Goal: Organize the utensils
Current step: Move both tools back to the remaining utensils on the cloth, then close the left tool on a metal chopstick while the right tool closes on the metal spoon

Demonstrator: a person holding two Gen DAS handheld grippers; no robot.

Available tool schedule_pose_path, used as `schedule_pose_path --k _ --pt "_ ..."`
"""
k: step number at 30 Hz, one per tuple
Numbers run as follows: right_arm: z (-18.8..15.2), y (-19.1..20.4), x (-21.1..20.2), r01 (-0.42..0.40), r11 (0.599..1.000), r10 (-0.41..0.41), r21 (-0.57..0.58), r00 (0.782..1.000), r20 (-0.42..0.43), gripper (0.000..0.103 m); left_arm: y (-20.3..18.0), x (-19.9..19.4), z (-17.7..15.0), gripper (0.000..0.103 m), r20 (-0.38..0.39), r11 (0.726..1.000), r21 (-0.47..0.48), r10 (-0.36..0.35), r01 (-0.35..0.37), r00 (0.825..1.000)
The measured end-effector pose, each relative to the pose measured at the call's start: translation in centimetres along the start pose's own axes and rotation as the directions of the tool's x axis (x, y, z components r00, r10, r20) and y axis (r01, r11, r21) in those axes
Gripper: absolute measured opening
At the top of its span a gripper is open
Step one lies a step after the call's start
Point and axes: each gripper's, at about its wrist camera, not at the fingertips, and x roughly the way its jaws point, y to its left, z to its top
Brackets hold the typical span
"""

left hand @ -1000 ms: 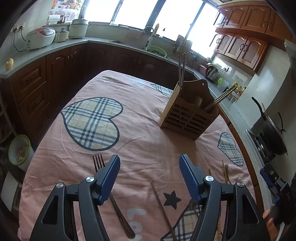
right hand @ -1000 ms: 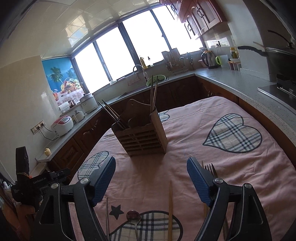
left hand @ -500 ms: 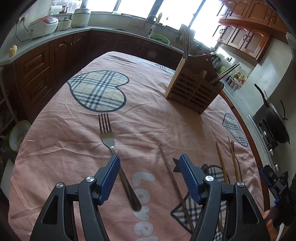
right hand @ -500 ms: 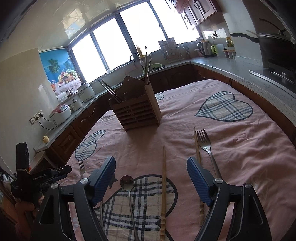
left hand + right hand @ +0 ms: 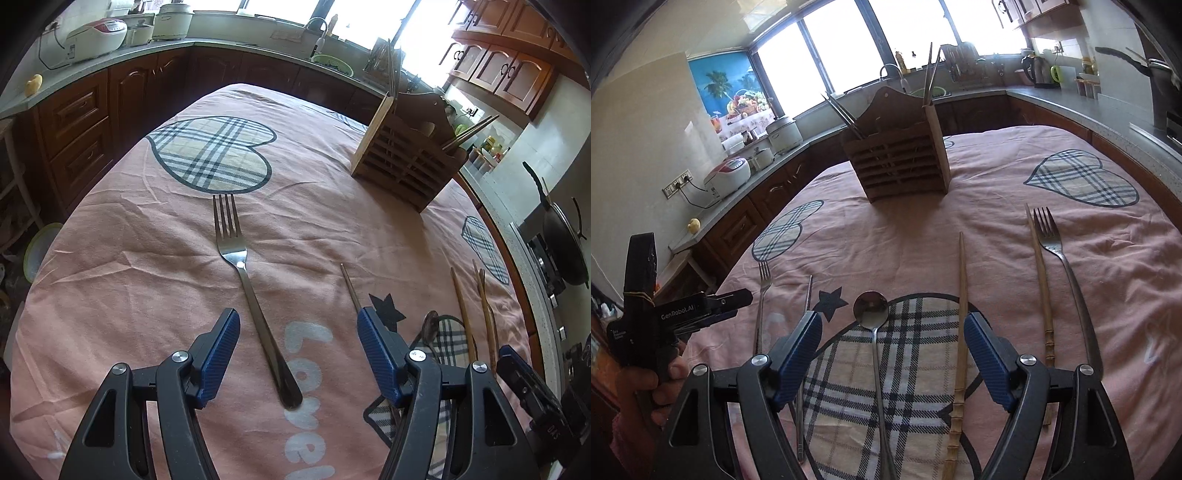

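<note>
Showing only rightward: spoon (image 5: 870, 314) bowl.

My left gripper (image 5: 297, 325) is now tipped down more and sits over the handle of the fork (image 5: 246, 280), which was half hidden before. My right gripper (image 5: 892, 328) has dipped too, so the spoon (image 5: 873, 325) and a wooden chopstick (image 5: 961, 314) now lie between its fingers.

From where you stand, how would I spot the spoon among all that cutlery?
Find the plaid heart nearest the right gripper on the pink tablecloth. The spoon lies on it between the open fingers, the only piece with a round shiny bowl.
</note>
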Motion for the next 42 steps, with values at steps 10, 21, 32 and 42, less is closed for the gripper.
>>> schedule_pose_path --k 10,21,32,42 --pt "-0.8 2.3 4.9 -0.005 0.993 -0.009 -0.114 0.992 -0.123 0.08 0.8 0.9 0.6 0.064 -0.016 1.0 -0.016 0.018 -0.018 1.0" --pt "0.7 3.5 8.8 0.063 0.974 -0.102 -0.218 0.98 -0.173 0.042 -0.5 2.3 1.3 0.064 -0.05 1.0 0.02 0.015 -0.015 0.999" --pt "2.5 -1.2 5.2 0.057 0.997 -0.06 -0.043 0.995 -0.085 0.035 -5.7 7.0 1.5 0.064 -0.137 0.982 0.184 0.075 -0.049 0.988" --pt "4.1 -3.9 2.1 0.037 0.998 -0.038 0.056 0.999 0.016 0.035 -9.0 9.6 1.2 0.01 -0.136 0.95 0.309 0.099 -0.053 0.986"
